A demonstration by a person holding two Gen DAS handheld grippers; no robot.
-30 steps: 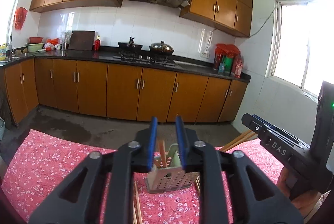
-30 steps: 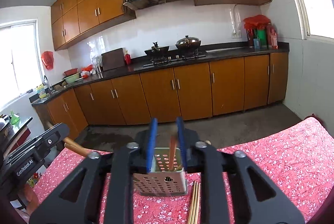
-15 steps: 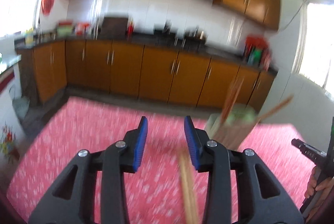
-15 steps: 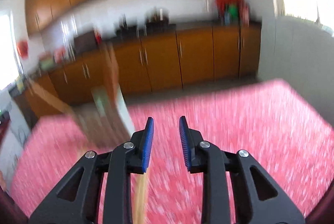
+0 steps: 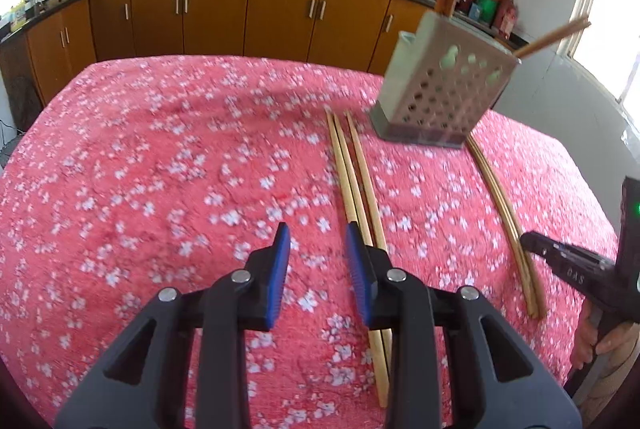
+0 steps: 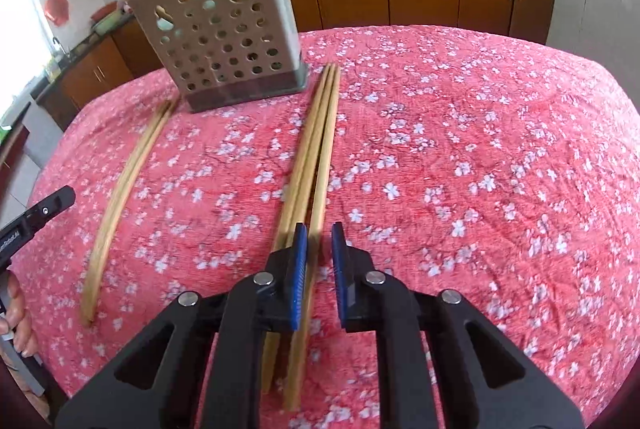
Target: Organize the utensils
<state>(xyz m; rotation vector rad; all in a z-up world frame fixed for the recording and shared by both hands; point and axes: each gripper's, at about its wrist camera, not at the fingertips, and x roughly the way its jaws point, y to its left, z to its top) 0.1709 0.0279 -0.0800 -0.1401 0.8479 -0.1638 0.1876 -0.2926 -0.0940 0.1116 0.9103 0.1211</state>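
**Both claws low over the loose chopsticks, most of the job left**

The left claw (image 5: 316, 245) is released: its blue pads stand apart with only tablecloth (image 5: 160, 169) between them, though the jaws have just been closing. The left bundle of chopsticks (image 5: 352, 189) lies just beside its right finger, outside the gap. The right claw (image 6: 318, 241) is clenched down to a narrow slit directly over the right bundle of chopsticks (image 6: 316, 133). One stick lines up with that slit, but I cannot tell whether the pads actually pinch it.

As for progress, a few sticks already stand or lean in the holed rack (image 5: 440, 89) at the far side of the table. Both bundles lie flat on the cloth, one on each side of the rack. By my reading the work is at an early stage, at the point of picking up, with two bundles to lift and drop in.

The left view alone shows the right claw from the side (a hand (image 5: 600, 341) wrapped round its grip), its tip beside the right bundle. The right view alone shows how that bundle runs under its own fingers. It also shows the rack's (image 6: 224, 41) other face, with sticks leaning out to the left.
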